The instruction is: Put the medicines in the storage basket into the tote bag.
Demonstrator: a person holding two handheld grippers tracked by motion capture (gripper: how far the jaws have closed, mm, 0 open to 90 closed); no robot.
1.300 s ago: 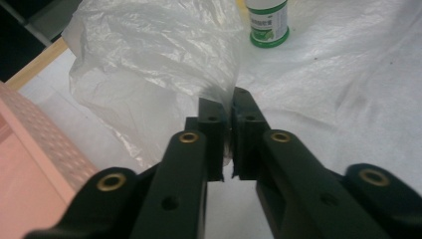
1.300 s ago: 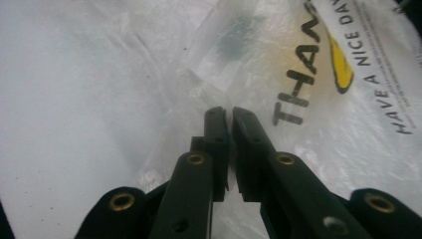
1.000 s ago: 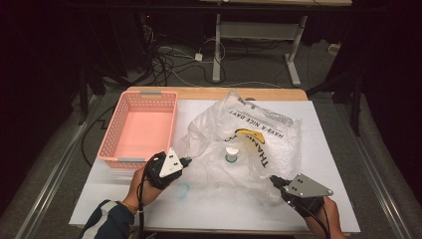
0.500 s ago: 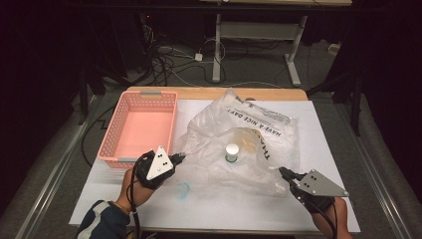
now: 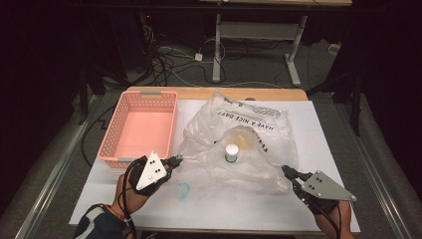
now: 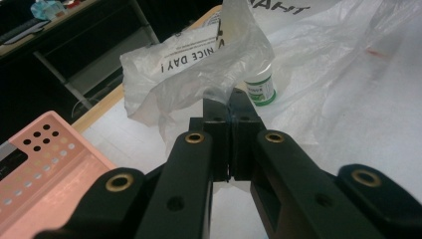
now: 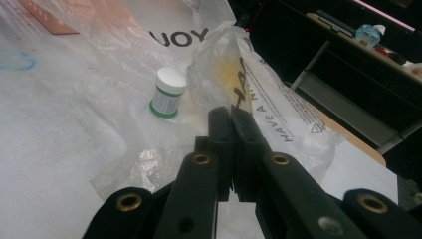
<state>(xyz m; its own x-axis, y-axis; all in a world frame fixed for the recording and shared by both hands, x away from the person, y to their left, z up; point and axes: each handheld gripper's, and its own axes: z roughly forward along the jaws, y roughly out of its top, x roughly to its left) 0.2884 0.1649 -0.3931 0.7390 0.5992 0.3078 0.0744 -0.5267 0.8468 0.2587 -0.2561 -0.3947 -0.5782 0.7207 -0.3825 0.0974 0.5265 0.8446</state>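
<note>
Going left to right: pink basket (image 5: 142, 124) sits empty at the far left. Your left gripper (image 5: 177, 159) is clamped on the near-left edge of the bag (image 5: 249, 134), film pinched tight between the jaws. The bottle (image 5: 232, 152) stands upright inside the bag, roughly midway between your two hands, maybe a touch nearer the left. Your right gripper (image 5: 287, 171) is pinching the near-right edge the same way. So the bag's mouth stretches across between them, and I'd guess you lift both to free the bottle.
</note>
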